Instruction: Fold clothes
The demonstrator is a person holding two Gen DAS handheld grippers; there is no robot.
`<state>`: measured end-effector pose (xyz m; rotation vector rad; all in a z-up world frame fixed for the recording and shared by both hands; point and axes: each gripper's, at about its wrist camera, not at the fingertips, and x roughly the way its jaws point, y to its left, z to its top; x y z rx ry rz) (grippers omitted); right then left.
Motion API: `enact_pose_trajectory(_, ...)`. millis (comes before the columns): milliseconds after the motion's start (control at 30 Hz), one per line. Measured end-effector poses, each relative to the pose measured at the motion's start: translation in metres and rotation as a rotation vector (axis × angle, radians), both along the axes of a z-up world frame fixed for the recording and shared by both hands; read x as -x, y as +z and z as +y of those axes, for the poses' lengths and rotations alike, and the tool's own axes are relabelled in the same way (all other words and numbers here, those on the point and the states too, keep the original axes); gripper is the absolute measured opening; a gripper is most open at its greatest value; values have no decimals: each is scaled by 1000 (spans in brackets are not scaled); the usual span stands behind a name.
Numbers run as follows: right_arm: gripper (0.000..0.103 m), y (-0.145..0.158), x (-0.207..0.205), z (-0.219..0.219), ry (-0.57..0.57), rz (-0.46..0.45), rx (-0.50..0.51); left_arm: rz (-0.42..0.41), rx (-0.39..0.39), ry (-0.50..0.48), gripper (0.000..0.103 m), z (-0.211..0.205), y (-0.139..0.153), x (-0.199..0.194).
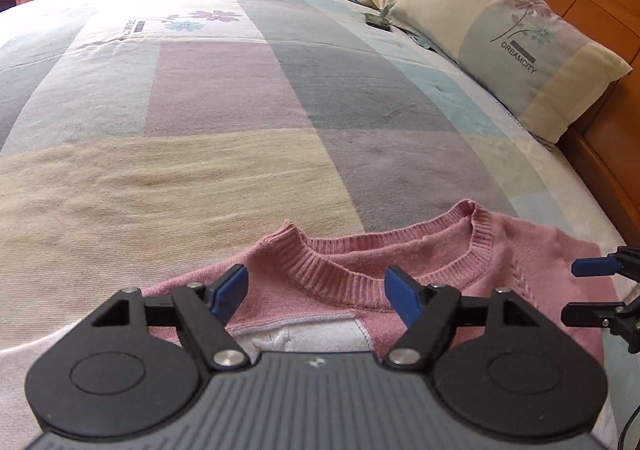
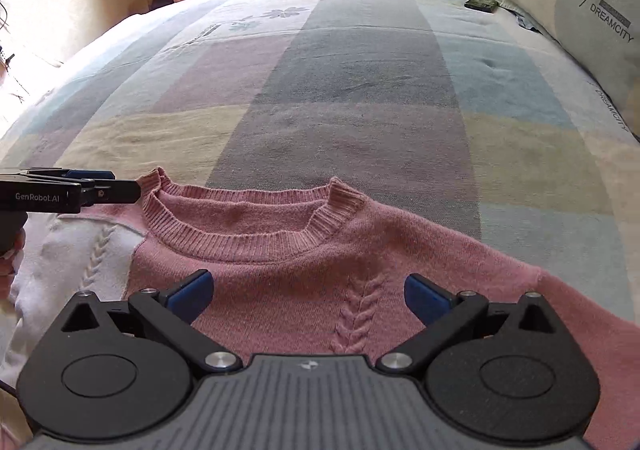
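Note:
A pink knitted sweater [image 2: 304, 262] with a ribbed round collar [image 2: 244, 246] and a white panel [image 2: 76, 254] lies flat on the bed, collar pointing away from me. My right gripper [image 2: 308, 290] hovers open over the pink chest, above a cable-knit braid. My left gripper [image 1: 316, 290] is open just short of the collar [image 1: 332, 270], over the sweater [image 1: 536, 250] near its pink and white seam. In the right wrist view the left gripper [image 2: 120, 184] comes in from the left beside the collar's left corner. The right gripper [image 1: 576, 286] shows at the right edge of the left wrist view.
The bed [image 1: 224, 90] is covered with a pastel patchwork sheet. Pillows [image 1: 504, 30] lean on a wooden headboard [image 1: 600, 2] at the right. A small dark object [image 1: 378, 21] lies by the pillows. Curtains and a wall stand beyond the bed.

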<state>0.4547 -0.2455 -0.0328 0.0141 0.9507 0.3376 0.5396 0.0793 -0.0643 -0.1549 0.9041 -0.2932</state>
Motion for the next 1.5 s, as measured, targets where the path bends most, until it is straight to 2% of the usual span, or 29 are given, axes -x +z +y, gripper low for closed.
enact_pose_trajectory(100,103,8,39,-22,-44,17,-16,73,-87,5,76,-5,-25,-12)
enact_pose_trajectory(267,103,8,84,-62,-154,16,-6,21,-110,21,75,-13,-9,-6)
enact_pose_trajectory(333,103,4,86,-82,-205,24,-14,1,-117,26,75,-16,-3,-4)
enact_pose_trajectory(433,103,-2,78,-111,-285,21,-57,17,-70,-23,75,-26,9,15)
enact_pose_trajectory(600,103,-24,53,-131,-292,68,-229,57,-103,-134,77,-52,0,38)
enact_pose_trajectory(633,103,-31,48,-133,-286,86,-232,87,-146,-132,77,-54,-7,39)
enact_pose_trajectory(667,103,-38,45,-136,-292,101,-208,124,-185,-125,77,-54,-15,40)
enact_pose_trajectory(767,103,-42,52,-163,-325,72,-169,105,-203,-137,77,-48,-19,49)
enact_pose_trajectory(833,103,-34,61,-188,-402,83,-163,104,-206,-136,77,-47,-20,51)
enact_pose_trajectory(900,103,-24,70,-211,-461,37,-155,114,-203,-126,80,-49,-20,50)
enact_pose_trajectory(967,103,-19,72,-234,-530,-11,-98,123,-199,-117,82,-50,-20,48)
enact_pose_trajectory(1100,103,-36,66,-289,-648,-8,-12,129,-198,-108,82,-51,-21,47)
enact_pose_trajectory(1233,103,-46,73,-334,-674,-24,109,128,-188,-92,83,-50,-22,46)
enact_pose_trajectory(1300,102,-45,76,-348,-689,-21,113,129,-185,-78,85,-52,-22,45)
enact_pose_trajectory(1400,103,-39,76,-343,-718,9,103,134,-180,-55,85,-54,-20,45)
enact_pose_trajectory(1500,103,-24,78,-304,-633,11,59,143,-165,-41,85,-52,-12,49)
